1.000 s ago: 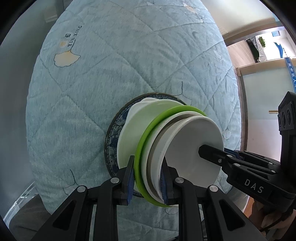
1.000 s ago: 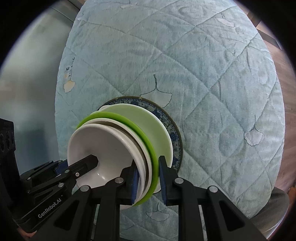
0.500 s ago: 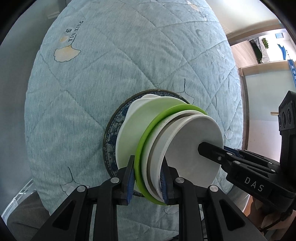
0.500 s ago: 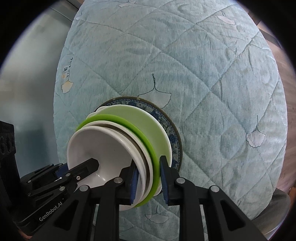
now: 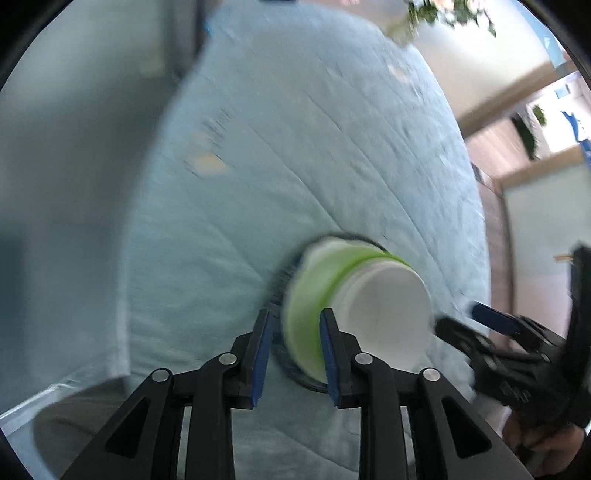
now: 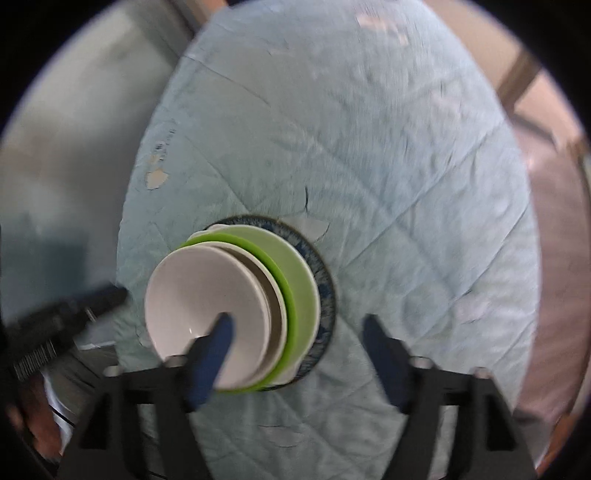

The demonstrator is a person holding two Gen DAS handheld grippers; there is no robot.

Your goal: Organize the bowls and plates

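A stack of dishes [image 6: 236, 314] rests on the round table with the light blue quilted cloth [image 6: 369, 166]. A blue patterned plate [image 6: 325, 291] lies at the bottom, green plates [image 6: 299, 273] sit above it, and white bowls [image 5: 388, 317] are on top. My left gripper [image 5: 295, 354] hovers above the stack's near rim, jaws opening, its pads clear of the dishes. My right gripper [image 6: 297, 332] hangs over the stack's right side, jaws opening wide and holding nothing. Each gripper shows at the edge of the other's view, blurred.
The table's edge drops to grey floor [image 5: 74, 184] on the left, and wood flooring [image 6: 554, 240] lies on the right. A grey seat [image 5: 74, 417] sits below the near edge. A person's hand [image 5: 535, 439] holds the right gripper. Green plants [image 5: 436, 14] stand at the far side.
Both grippers have let go of the stack's rim and risen, so the dishes look smaller. The right jaws have spread wide. The stack stays on the cloth.
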